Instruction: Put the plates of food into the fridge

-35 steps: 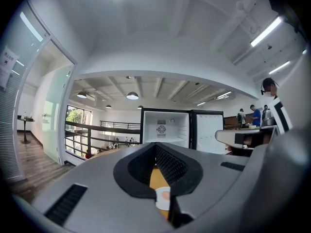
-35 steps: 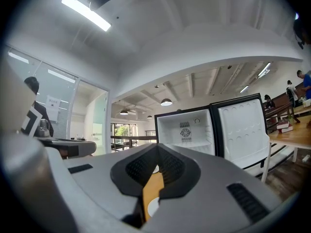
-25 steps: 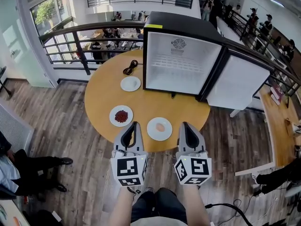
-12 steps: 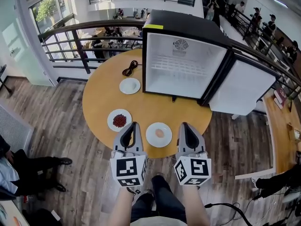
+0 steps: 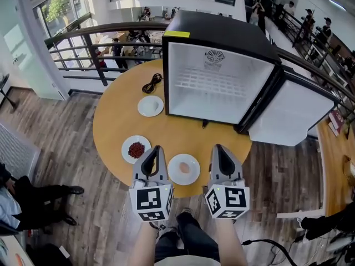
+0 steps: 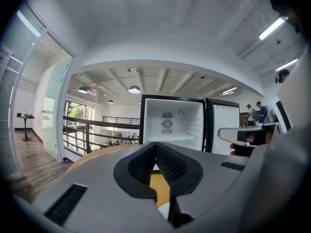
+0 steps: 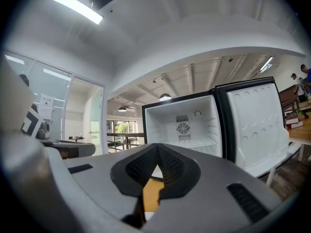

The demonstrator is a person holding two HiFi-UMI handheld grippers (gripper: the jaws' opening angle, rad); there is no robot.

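The plate with pale pink food lies at the near edge of the round wooden table, low in the centre of the head view. It shows between the left gripper and the right gripper. A second ago it sat higher in the frame, just ahead of their tips. The plate of red food is to its upper left. A third white plate lies farther up, near the black cable. The fridge stands open at upper centre and looms larger than before, its door swung to the right. Both grippers have their jaws closed tip to tip, gripping no plate.
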